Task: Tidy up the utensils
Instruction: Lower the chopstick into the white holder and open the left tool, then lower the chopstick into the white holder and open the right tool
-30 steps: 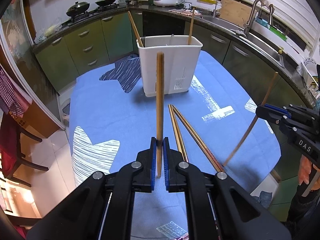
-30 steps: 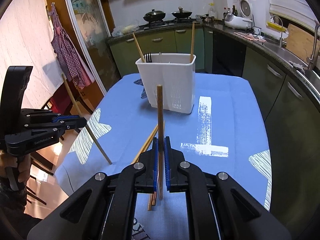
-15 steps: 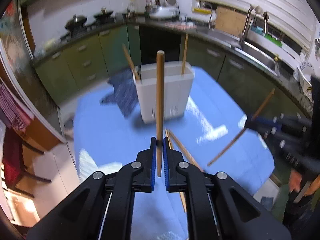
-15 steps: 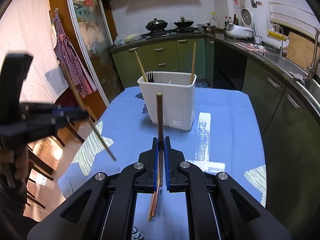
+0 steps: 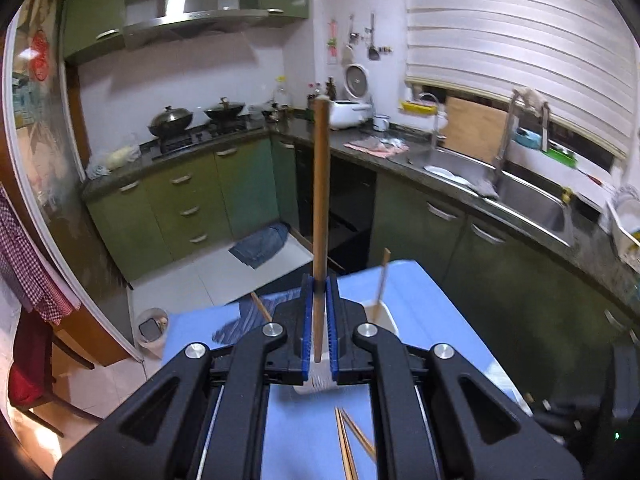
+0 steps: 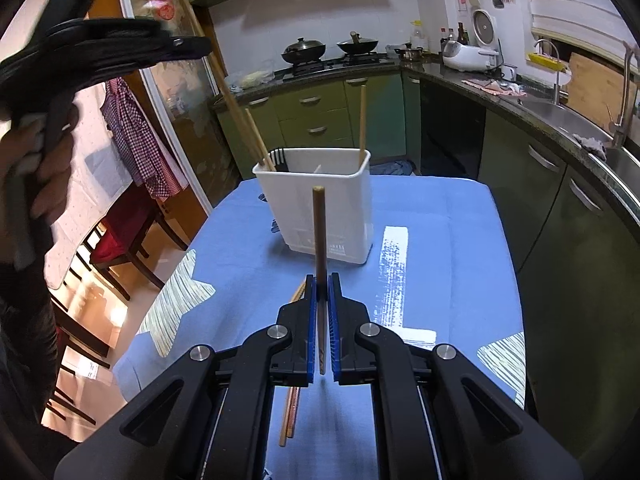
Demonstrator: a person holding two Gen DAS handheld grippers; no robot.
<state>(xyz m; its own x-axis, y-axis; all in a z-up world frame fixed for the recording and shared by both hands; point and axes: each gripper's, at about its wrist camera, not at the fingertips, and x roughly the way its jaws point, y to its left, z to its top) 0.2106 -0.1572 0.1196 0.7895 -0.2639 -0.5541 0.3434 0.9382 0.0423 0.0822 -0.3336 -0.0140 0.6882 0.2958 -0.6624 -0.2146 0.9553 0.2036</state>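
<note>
A white utensil holder (image 6: 320, 204) stands on the blue table (image 6: 440, 240) with two chopsticks and a fork in it. My left gripper (image 5: 320, 292) is shut on a wooden chopstick (image 5: 321, 200), held upright right above the holder (image 5: 384, 314). From the right wrist view the left gripper (image 6: 120, 48) is high at the upper left, and its chopstick (image 6: 236, 108) slants down toward the holder's left corner. My right gripper (image 6: 322, 292) is shut on another wooden chopstick (image 6: 319, 232), upright in front of the holder.
Loose chopsticks (image 6: 292, 400) lie on the table under my right gripper, also seen in the left wrist view (image 5: 352, 440). Kitchen counters with a stove (image 6: 332, 60) and sink (image 5: 520, 196) run behind. Chairs (image 6: 120, 236) stand left of the table.
My left gripper has risen and moved forward over the holder, its chopstick now pointing down toward it. My right gripper has lifted slightly and stays in front of the holder.
</note>
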